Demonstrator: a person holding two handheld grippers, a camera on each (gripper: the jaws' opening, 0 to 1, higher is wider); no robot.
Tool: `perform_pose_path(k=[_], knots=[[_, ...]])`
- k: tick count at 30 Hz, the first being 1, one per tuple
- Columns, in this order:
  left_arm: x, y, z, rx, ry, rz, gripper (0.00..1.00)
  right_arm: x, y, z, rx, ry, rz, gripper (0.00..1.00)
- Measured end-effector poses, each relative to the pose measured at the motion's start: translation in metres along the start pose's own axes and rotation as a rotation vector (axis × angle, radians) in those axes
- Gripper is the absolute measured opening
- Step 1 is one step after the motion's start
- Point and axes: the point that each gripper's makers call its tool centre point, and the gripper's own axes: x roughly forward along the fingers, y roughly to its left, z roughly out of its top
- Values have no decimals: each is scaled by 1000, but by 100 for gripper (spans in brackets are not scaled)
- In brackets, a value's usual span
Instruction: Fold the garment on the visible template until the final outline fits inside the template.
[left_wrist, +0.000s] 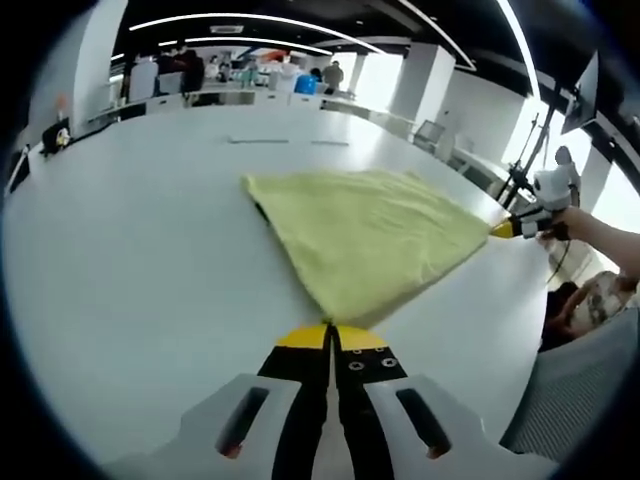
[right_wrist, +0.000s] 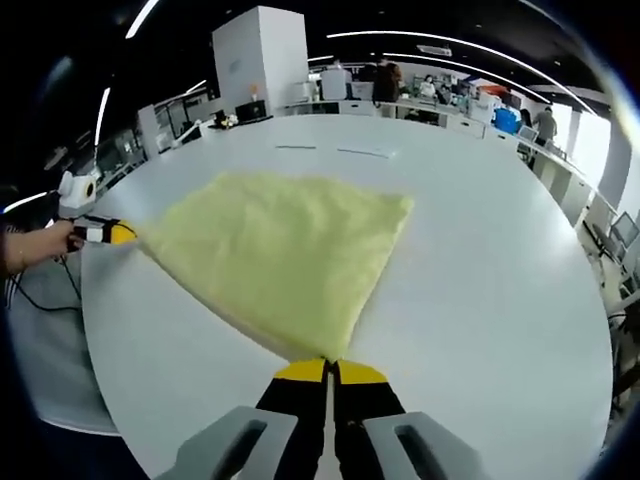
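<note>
- Garment, yellow, lies mid-tabletop, stretched between both tongs.
- Left tongs and right tongs each look clenched on a near corner.
- Mid-fold, I'd say; next, carry both corners across evenly to the far edge.

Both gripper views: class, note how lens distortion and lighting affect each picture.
Left gripper view: fisheye bows the white table edge; bright windows wash out the right side. Right gripper view: ceiling light strips curve overhead; the yellow garment stays evenly lit, casting little shadow.
</note>
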Motion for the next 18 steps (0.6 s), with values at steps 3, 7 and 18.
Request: perform_pose_path(k=[3,7,18], knots=[[-1,-3,-3,2,8,-6,0,-2,1,-4,-14,12,-4,0],[-3,-7,-6,8,18,-9,0,-5,2,-7,-15,14,-4,0],[-12,-12,-15,13,30,-6,0,-13,8,-16,-8,20,2,0]])
